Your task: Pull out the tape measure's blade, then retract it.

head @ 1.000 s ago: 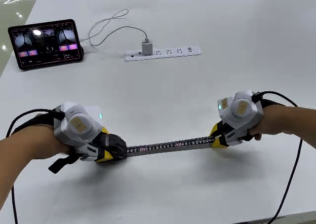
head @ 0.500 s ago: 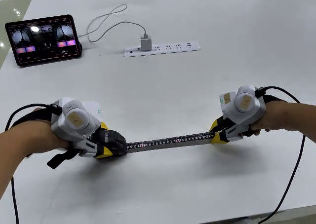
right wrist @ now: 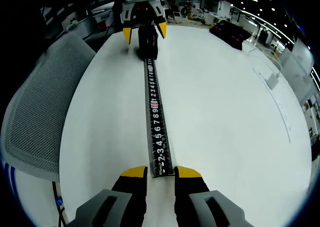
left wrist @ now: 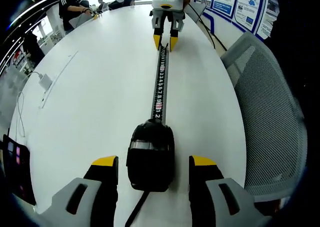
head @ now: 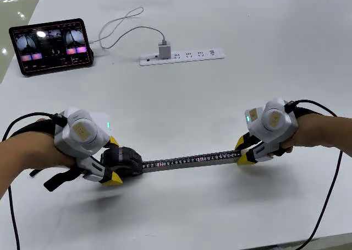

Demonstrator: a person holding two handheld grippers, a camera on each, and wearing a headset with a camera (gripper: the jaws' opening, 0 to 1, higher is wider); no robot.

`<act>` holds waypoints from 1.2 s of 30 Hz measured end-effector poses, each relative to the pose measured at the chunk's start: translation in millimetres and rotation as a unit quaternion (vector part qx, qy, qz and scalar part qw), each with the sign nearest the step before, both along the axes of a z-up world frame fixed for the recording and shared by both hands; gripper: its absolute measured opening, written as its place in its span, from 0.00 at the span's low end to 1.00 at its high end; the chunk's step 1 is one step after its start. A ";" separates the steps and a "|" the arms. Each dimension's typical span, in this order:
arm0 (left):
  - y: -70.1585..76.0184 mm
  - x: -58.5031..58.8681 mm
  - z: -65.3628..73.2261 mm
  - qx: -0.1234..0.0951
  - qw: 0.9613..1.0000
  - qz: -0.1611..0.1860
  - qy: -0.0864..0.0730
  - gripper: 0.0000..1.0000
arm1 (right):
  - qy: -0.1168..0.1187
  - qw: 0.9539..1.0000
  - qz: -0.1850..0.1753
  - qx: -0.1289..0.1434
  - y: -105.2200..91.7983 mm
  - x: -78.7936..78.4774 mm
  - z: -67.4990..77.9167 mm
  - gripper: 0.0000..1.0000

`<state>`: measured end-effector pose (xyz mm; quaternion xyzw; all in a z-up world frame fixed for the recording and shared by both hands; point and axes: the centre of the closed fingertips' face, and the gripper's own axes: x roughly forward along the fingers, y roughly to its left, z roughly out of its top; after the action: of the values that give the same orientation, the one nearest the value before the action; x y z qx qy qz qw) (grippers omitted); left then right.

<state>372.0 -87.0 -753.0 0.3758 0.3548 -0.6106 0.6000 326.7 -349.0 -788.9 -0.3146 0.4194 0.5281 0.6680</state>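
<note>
Black tape-measure case [left wrist: 150, 154] lies free between the spread jaws of my left tool [left wrist: 153, 163], blade [right wrist: 155, 112] running straight right to my right tool [right wrist: 161, 173], clenched on its tip.

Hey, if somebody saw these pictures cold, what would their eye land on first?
First, the numbered blade stretched flat along the near part of the white table. The right claw pinches its tip at one end. At the other end sits the black case, with the left claw open on either side of it. After that, the lit tablet at the far left, beside a power strip.
</note>
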 end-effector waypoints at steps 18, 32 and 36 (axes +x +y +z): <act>2.2 1.8 6.8 -0.047 0.995 0.085 0.031 0.84 | -0.005 0.996 -0.085 0.027 -3.9 2.6 8.6 0.43; 14.1 8.0 12.7 -0.090 0.983 0.157 0.032 0.99 | -0.003 0.988 -0.144 0.055 -8.2 -7.2 12.6 0.55; 14.9 10.7 17.4 -0.115 0.975 0.186 0.030 0.99 | -0.010 0.986 -0.154 0.061 -10.6 -9.7 14.4 0.62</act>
<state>382.7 -72.1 -735.6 0.2132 0.3638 -0.5359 0.7315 317.0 -359.6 -774.5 -0.2109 0.4231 0.4405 0.7632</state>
